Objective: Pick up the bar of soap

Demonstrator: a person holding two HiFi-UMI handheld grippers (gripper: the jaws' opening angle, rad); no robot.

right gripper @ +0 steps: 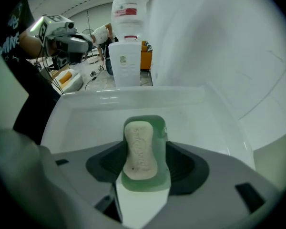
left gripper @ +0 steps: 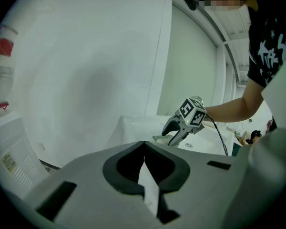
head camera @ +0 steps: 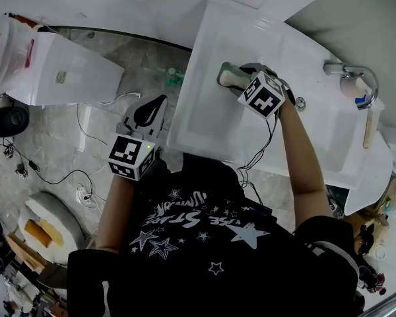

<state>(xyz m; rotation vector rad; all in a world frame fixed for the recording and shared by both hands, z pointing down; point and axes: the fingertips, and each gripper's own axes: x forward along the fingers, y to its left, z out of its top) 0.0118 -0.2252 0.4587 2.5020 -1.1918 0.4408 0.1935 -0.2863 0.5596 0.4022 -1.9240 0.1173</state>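
The right gripper points steeply down into the white sink with its jaws part-way apart. The bar of soap lies directly between them, flat on a green soap dish whose rim sticks out past the bar on both sides. That rim is the main hazard. It sits just beside each jaw's inner face, while the cream bar is narrower and set back from both jaws, so a squeeze from here probably lands on the dish and not on the soap. The dish would then come up as well, with the bar only lying loose on it, and any tilt could send the bar off the far end beyond the tips and into the basin. If the jaws instead ride over the rim and reach the bar, its rounded edges and likely slick surface could let it squirt out forward or back toward the gripper's body. A hard squeeze could also dent it. Whether the pads already touch the dish cannot be told; no firm press shows. The left gripper has its jaws together and empty. It hangs outside the sink, well apart from the right one, so it is in no position to steady the dish if it slides.
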